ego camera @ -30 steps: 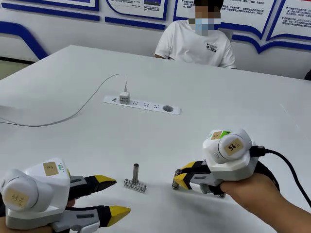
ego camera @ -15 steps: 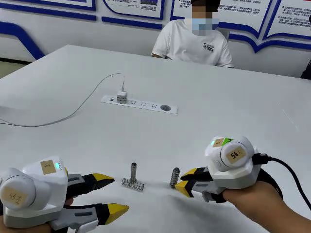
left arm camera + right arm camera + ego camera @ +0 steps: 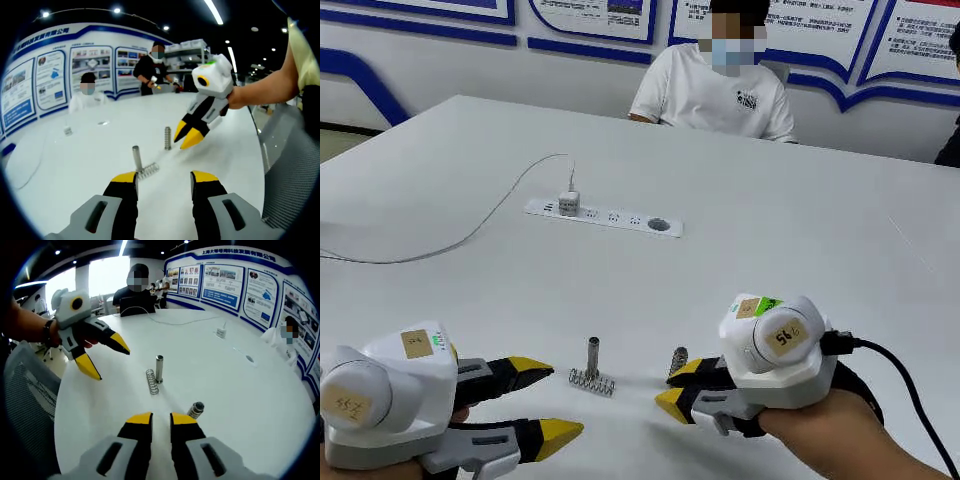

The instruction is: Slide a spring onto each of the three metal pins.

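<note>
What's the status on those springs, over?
Left gripper open, empty. Right gripper open, empty, beside sprung pin. Bare pin upright, loose spring at its base. Nothing blocking.

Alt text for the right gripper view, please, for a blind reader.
A bare metal pin stands on a table, a loose spring lying at its foot; nearer the right gripper, a second pin wears a spring. The left gripper hovers open.

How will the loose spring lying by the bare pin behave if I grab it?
The loose spring lies on its side on the smooth table, so a nudge would probably roll it. Its thin open coils look light and likely squash under a hard pinch. It sits close to the bare pin, so it may snag there.
</note>
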Available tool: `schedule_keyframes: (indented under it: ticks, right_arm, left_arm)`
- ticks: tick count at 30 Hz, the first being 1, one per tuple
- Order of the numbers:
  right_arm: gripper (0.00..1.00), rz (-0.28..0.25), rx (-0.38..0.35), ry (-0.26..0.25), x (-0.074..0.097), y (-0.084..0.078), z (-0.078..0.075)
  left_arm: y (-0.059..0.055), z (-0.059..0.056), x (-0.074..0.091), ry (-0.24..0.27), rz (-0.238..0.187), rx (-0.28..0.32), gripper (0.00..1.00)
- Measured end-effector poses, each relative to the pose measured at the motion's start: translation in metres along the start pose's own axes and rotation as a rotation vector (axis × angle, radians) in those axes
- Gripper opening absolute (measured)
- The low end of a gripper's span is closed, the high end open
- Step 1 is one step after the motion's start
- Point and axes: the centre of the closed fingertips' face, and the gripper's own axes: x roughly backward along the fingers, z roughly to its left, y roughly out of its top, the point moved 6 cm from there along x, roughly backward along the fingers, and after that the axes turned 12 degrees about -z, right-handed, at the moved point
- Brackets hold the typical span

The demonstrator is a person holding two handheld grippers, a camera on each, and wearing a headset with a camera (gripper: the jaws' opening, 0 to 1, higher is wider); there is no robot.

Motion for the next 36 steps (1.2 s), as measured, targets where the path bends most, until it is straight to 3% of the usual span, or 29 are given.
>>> schedule_keyframes:
  ticks: [27,36]
  right_arm:
    - [0.22,-0.031,0.025,0.053,-0.043,0.015,0.010]
    - [0.21,-0.007,0.012,0.059,-0.055,0.011,0.010]
  left_arm:
    - [-0.002,0.000,0.002,-0.001,0.012,0.006,0.42]
    - [-0.004,0.001,0.004,0.002,0.017,0.009,0.42]
